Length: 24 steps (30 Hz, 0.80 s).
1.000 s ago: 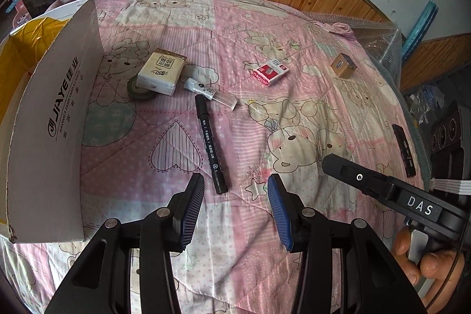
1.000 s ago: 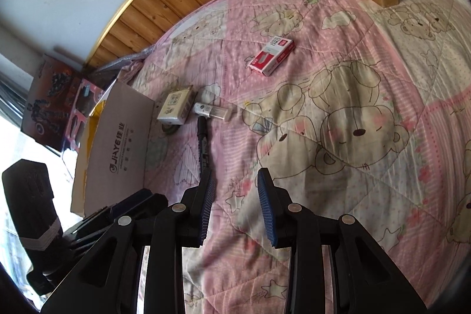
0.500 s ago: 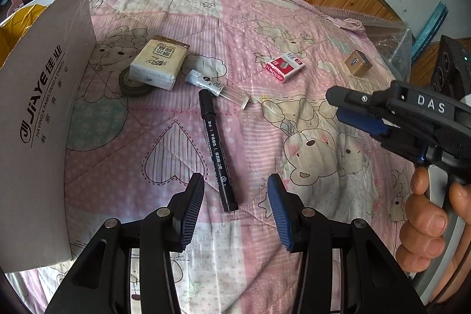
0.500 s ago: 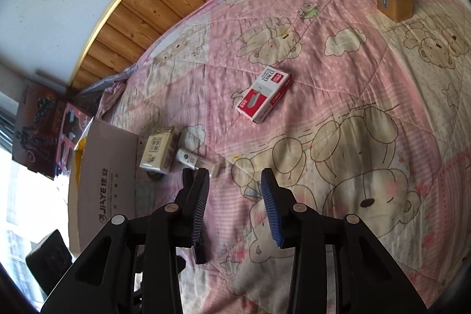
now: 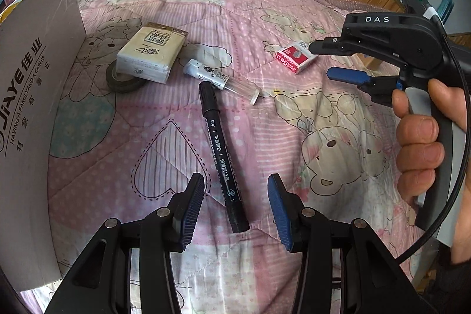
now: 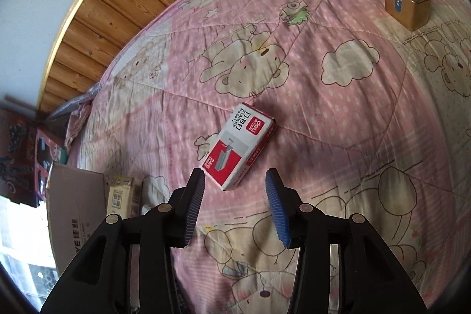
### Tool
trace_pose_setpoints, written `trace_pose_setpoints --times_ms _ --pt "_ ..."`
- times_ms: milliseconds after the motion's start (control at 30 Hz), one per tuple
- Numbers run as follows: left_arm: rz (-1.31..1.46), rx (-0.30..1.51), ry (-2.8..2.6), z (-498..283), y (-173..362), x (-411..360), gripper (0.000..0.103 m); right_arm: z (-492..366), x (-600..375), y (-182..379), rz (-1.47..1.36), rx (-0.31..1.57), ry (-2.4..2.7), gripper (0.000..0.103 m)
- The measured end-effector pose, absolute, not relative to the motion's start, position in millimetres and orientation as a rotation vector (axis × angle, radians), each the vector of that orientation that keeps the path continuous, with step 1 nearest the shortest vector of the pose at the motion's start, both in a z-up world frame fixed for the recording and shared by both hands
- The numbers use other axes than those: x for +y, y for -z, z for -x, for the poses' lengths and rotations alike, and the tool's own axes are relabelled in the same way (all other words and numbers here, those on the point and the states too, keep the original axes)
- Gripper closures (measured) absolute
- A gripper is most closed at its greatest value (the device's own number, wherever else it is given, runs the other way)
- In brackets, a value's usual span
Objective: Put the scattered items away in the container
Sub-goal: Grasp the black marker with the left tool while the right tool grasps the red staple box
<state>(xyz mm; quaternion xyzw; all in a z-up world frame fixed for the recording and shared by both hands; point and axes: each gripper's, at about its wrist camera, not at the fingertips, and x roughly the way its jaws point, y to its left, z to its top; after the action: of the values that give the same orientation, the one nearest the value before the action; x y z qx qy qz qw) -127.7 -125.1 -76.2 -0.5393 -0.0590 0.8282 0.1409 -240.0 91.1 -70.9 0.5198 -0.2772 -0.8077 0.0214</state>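
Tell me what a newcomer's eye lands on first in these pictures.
The black marker lying on the pink cartoon quilt, its near end between the open left gripper fingers. Next, the red-and-white staples box just ahead of the open right gripper, and the cardboard box standing at the left.

**Both grippers spread, nothing held**

The left gripper [image 5: 235, 202] hangs low over the bedspread [image 5: 265, 19], its blue-padded fingers set wide apart and empty. To its right, the right gripper [image 5: 321, 59] sits higher above the bedspread, reaching leftward with its fingers also parted and empty. A hand [image 5: 421, 143] wraps the right gripper's handle, four fingers curled round the grip.
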Motion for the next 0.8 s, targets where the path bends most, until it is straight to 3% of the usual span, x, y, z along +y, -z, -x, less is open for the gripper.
trace_pose_setpoints --times_ms 367,567,800 --pt "1.542 -0.151 -2.421 132 86 -136 0.057 276 71 83 -1.649 -0.642 2.617 0.048" --pt "1.530 -0.125 -2.444 128 87 -139 0.072 275 53 83 -1.625 -0.385 2.675 0.050" --pt "1.550 -0.139 -2.448 130 87 -149 0.089 263 56 81 -1.609 -0.380 2.650 0.063"
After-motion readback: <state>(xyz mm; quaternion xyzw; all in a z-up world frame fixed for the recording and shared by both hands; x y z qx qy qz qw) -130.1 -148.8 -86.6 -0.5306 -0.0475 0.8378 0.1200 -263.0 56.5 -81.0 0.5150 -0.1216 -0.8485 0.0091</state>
